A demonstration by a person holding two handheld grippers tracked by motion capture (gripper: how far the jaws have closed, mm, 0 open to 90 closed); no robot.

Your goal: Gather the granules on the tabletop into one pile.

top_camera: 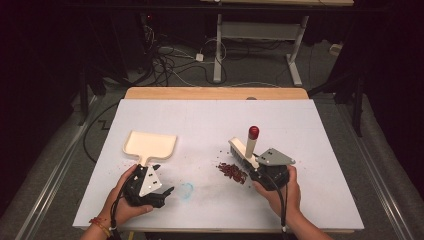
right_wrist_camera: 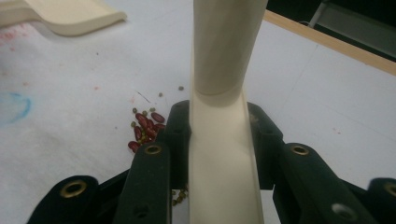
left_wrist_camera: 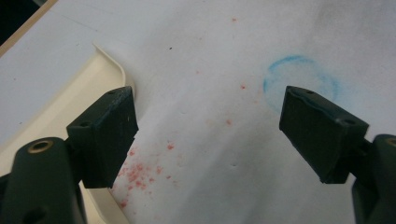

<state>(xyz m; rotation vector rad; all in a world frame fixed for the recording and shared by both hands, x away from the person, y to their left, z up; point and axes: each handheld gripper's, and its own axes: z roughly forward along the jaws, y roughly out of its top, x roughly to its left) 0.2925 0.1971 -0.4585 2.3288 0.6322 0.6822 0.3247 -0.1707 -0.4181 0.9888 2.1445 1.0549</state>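
Clamping the cream plastic brush with the red-capped handle, the right gripper stood beside the dark red beans; the left gripper gaped wide, holding nothing.

Dim room, grey floor, tangled cables, white-legged desk behind the table.

A cream brush with a long handle tipped by a red cap stands tilted on the white worktop, its bristle head down at the far edge of a small heap of dark red beans mixed with a few tiny green ones. A cream dustpan lies flat, well apart to the left of the beans, its handle pointing toward the near edge.
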